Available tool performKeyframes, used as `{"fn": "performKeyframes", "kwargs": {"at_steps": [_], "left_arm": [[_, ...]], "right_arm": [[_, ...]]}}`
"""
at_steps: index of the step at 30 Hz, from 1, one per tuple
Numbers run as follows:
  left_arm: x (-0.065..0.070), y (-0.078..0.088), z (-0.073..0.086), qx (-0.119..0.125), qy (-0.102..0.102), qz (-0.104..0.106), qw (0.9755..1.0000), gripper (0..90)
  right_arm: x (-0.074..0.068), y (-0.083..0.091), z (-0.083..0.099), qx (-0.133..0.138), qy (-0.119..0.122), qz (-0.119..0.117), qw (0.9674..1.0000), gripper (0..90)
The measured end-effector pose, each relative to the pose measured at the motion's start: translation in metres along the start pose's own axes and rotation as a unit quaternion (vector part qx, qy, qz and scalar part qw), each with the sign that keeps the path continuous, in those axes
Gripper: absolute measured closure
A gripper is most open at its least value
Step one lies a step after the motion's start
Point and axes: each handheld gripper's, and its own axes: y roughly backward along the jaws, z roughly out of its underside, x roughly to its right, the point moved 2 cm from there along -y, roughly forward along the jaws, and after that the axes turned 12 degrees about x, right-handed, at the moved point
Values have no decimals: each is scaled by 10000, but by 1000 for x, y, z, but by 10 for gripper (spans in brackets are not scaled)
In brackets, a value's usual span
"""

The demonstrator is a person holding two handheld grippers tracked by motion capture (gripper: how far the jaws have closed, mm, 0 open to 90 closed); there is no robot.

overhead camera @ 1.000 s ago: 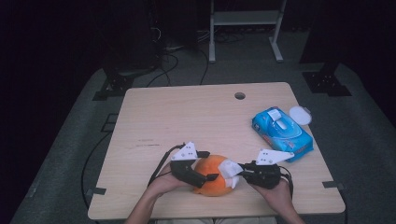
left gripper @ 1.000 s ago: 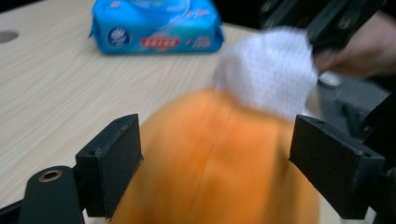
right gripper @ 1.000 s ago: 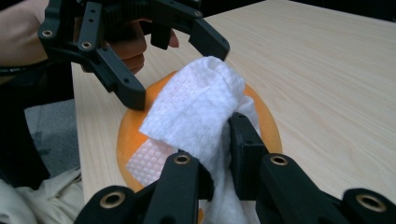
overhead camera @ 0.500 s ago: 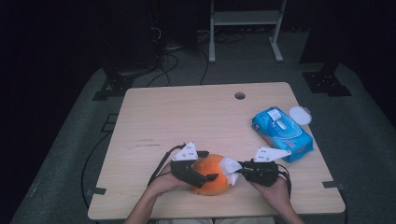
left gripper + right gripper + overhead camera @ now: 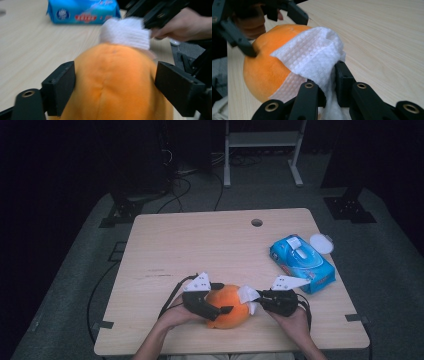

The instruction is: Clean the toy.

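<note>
The orange plush ball (image 5: pixel 229 306) sits near the table's (image 5: pixel 200 240) front edge, much free wood behind it. The left gripper (image 5: pixel 214 301) clamps the ball, its jaws just shifting. The right gripper (image 5: pixel 256 301) pinches a white wipe (image 5: pixel 312 57) (lying on the ball). The blue wipes pack (image 5: pixel 301 262) lies near the right edge.

Blurred white wipe (image 5: pixel 126 32); orange plush ball (image 5: pixel 115 85) cut off below.

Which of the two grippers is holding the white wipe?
The right gripper: shut on the white wipe, laid over the orange plush ball. The left gripper straddles the ball.
</note>
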Motion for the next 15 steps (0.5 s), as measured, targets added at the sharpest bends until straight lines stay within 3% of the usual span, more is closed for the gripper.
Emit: {"fn": "performKeyframes", "kwargs": {"at_steps": [4, 10, 15], "left_arm": [[-5, 5, 3, -253, 62, -117, 9996, 259], [-14, 15, 9, -261, 242, -111, 9993, 283], [-15, 16, 10, -217, 296, -78, 9993, 283]], "right_arm": [[4, 0, 2, 139, -304, -93, 9994, 804], [-15, 2, -8, 304, -100, -273, 9991, 805], [-10, 1, -4, 225, -153, -227, 9994, 805]]}}
